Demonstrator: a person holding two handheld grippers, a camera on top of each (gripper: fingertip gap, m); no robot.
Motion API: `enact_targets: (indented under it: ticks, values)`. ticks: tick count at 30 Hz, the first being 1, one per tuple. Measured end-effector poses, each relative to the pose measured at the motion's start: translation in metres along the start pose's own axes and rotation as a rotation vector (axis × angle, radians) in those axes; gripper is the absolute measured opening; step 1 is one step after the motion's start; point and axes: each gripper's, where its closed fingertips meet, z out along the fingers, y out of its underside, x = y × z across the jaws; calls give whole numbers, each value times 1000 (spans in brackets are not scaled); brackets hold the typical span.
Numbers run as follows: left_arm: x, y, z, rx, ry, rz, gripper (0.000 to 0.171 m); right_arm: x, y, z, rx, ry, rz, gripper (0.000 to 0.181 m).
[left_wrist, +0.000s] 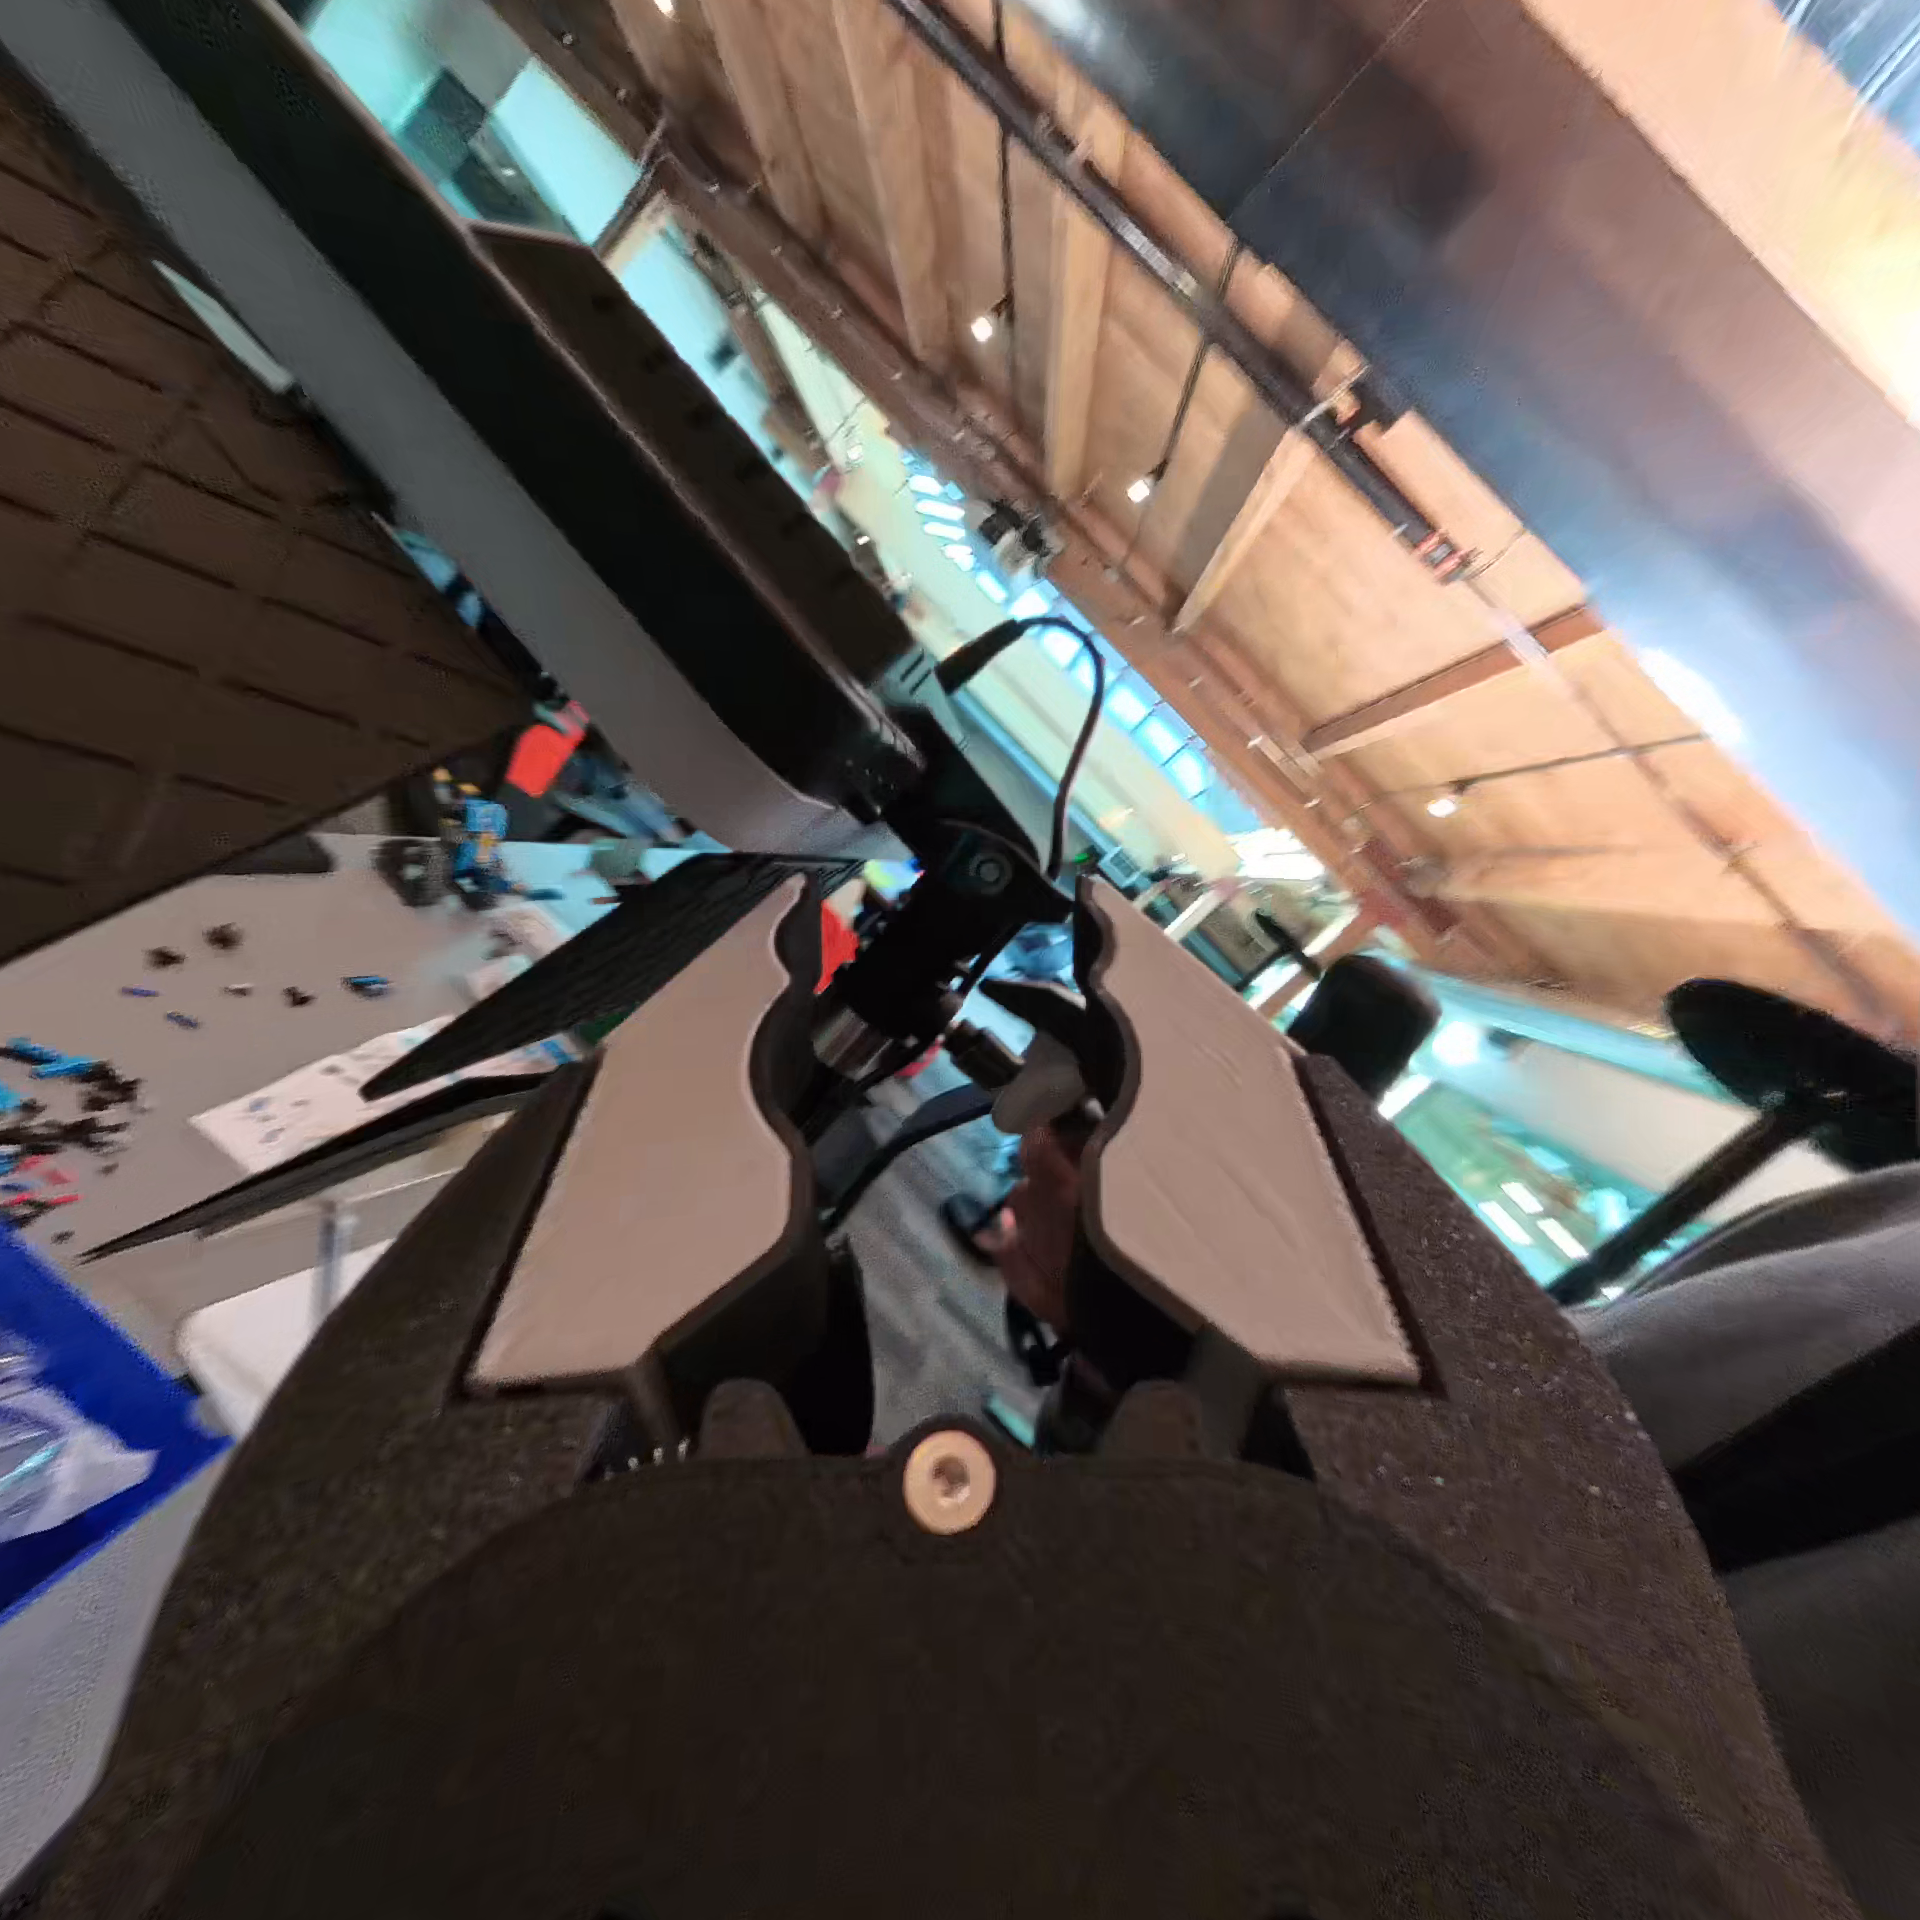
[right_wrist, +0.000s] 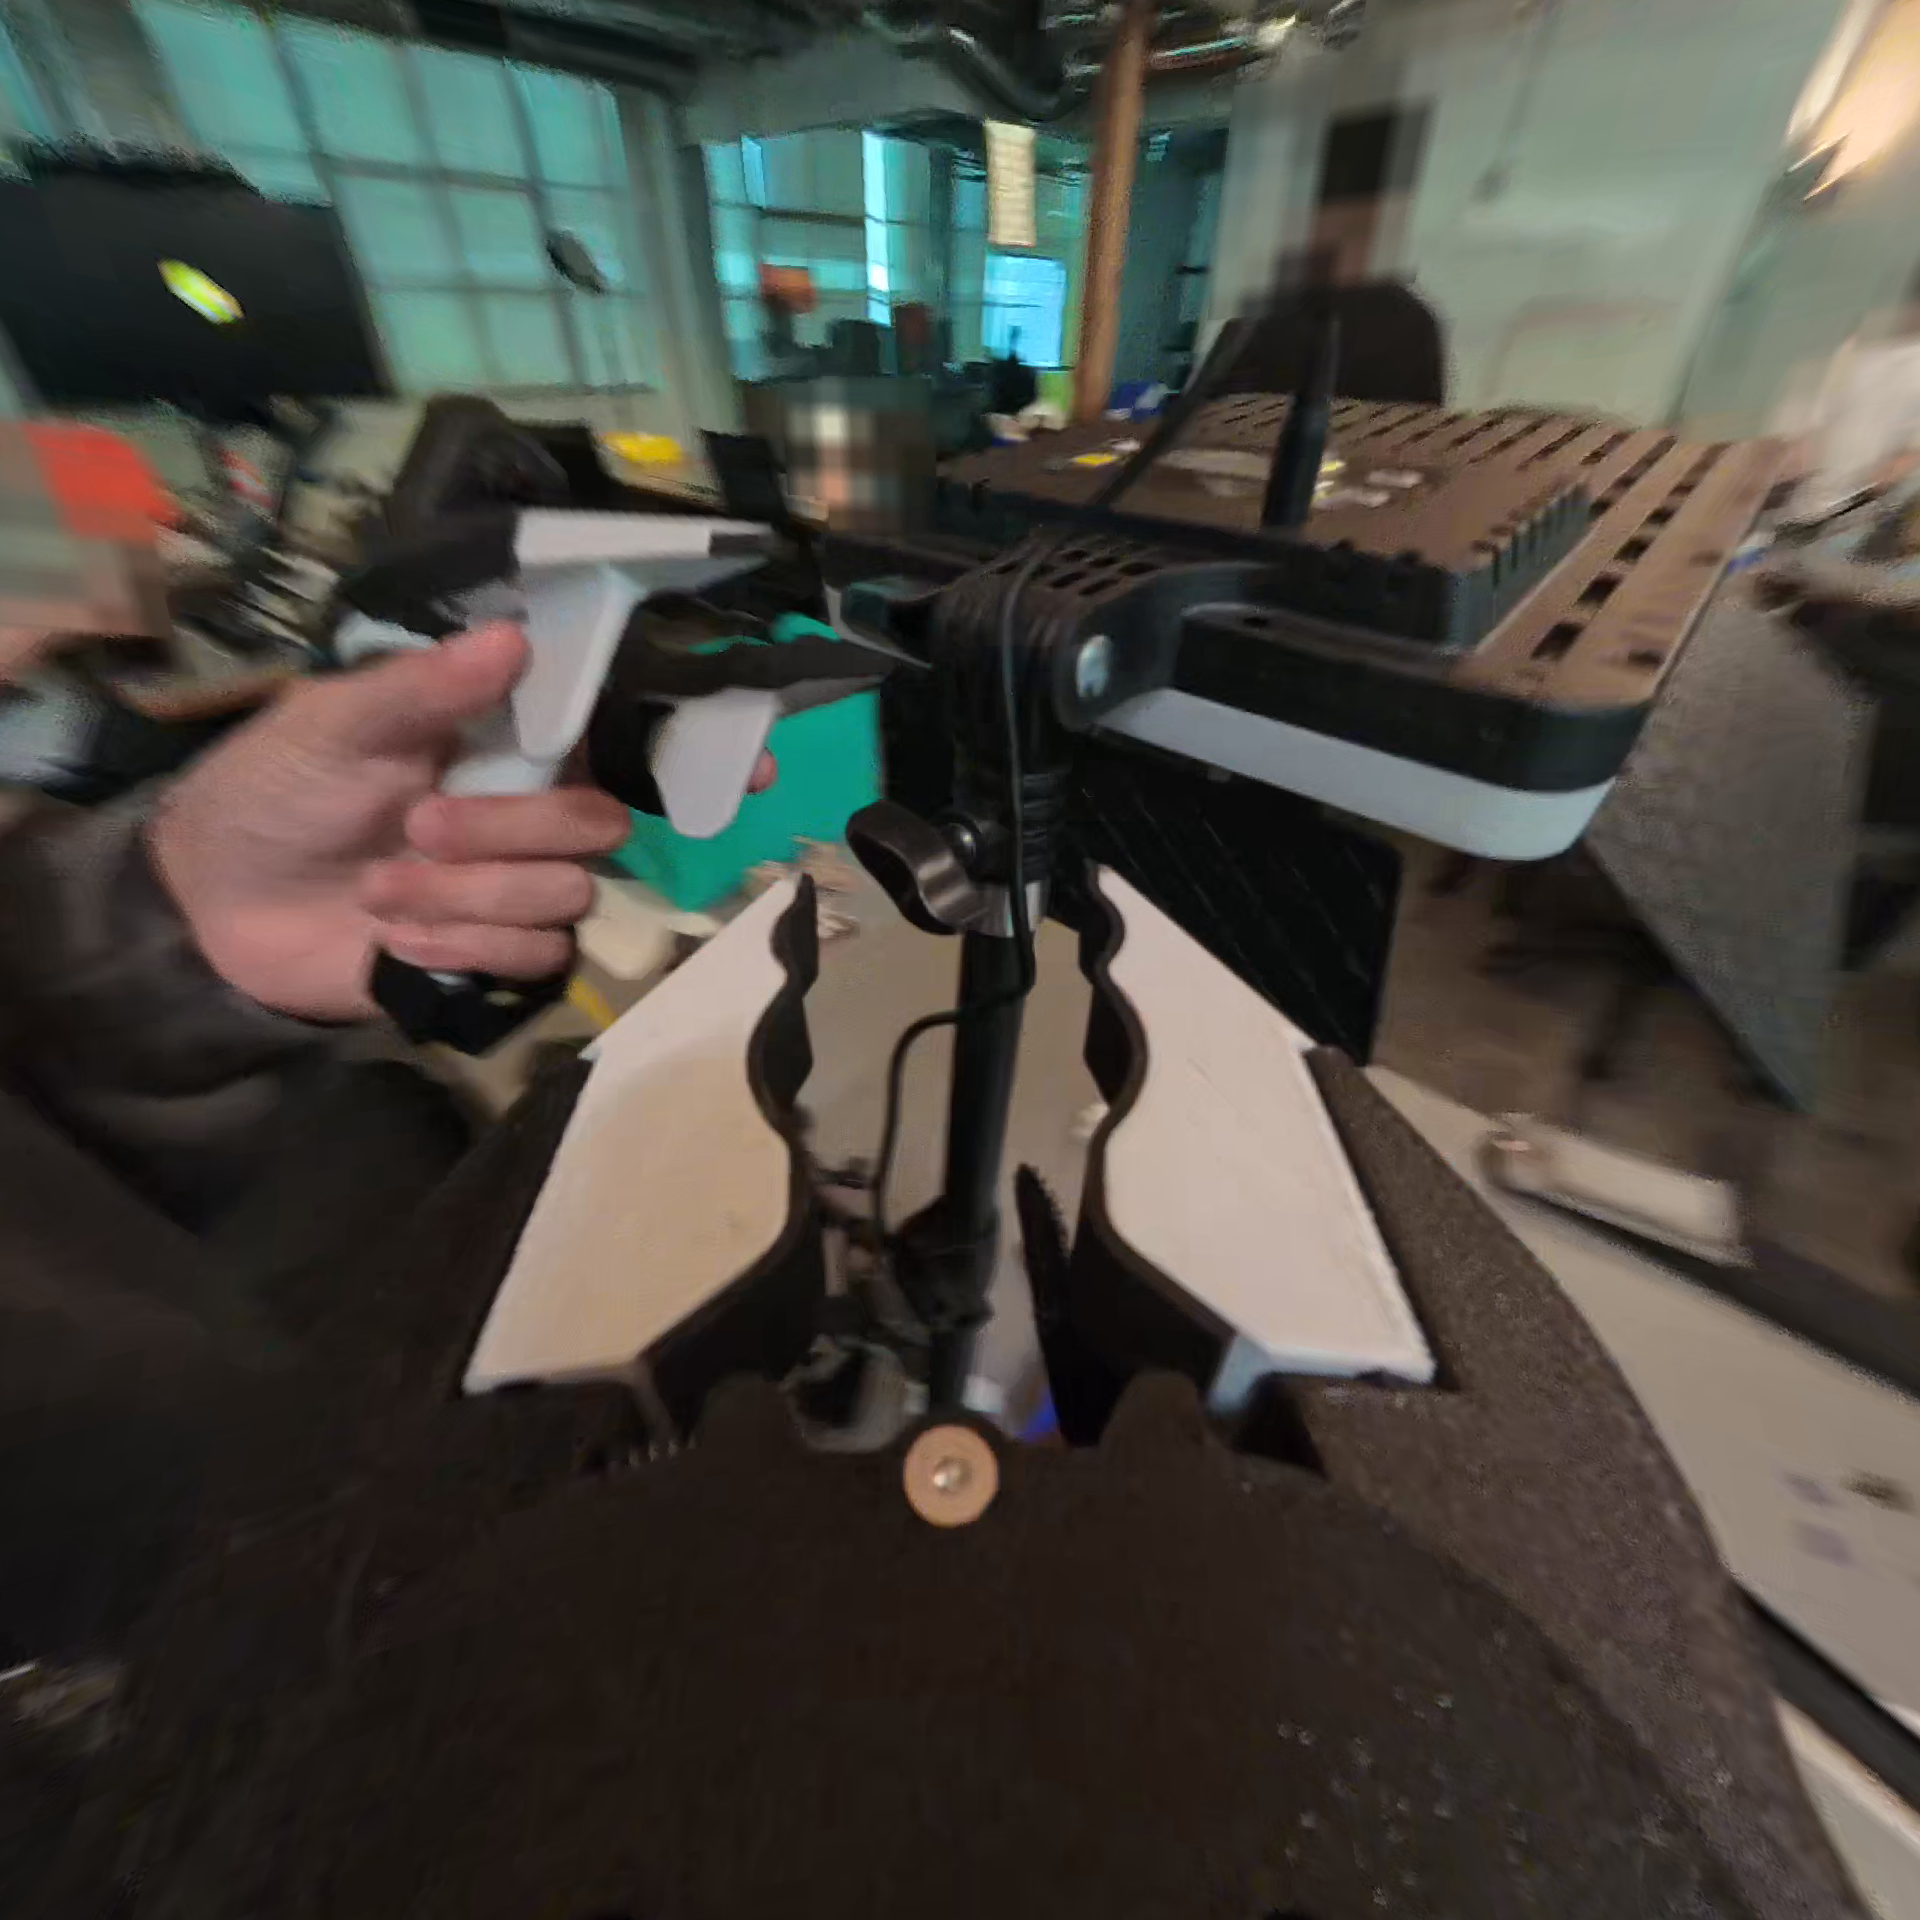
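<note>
Black flat light panel with white rim (right_wrist: 1351, 623) is seen mounted on a thin black stand pole (right_wrist: 982, 1091), knob clamp (right_wrist: 920, 862) below it. Right tool (right_wrist: 945, 904) is held open astride the pole, nothing gripped. Left tool (left_wrist: 940, 904) is open, empty, aimed up at the panel's mount (left_wrist: 977, 873). Grey table (left_wrist: 260, 935) with small scattered parts lies to the left.

Workshop interior. Ahead of the claw, tall paned windows (right_wrist: 468, 208) admit bluish daylight beside a wooden post (right_wrist: 1107, 208). Above it, a timber-beamed ceiling (left_wrist: 1299, 364) carries small spotlights (left_wrist: 982, 328). Below left, a grey table (left_wrist: 260, 935).
</note>
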Motion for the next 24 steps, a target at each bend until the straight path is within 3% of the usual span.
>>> enact_targets:
  ticks: [3,7,9,11,15,17,20,21,24]
  values:
    - [-7,10,-4,-104,22,19,46,-1,3,6,-60,251,-237,51]
    - [-44,39,-9,-322,-16,311,44,0,13,15,-155,475,-345,54]
    - [-64,61,-10,-448,27,464,45,-6,16,21,-133,522,-144,51]
    - [-78,81,-8,-503,106,588,45,-12,19,27,-24,509,199,51]
    - [-75,108,11,-503,286,538,51,-14,23,33,283,352,929,55]
    - [-68,114,23,-489,309,541,54,-15,9,31,452,201,1172,50]
    - [-62,119,38,-472,289,604,42,-5,-3,21,621,103,1392,37]
    - [-62,119,42,-454,270,629,27,-4,-2,23,608,100,1425,34]
    - [-63,118,47,-421,228,658,19,-8,1,37,536,74,1482,19]
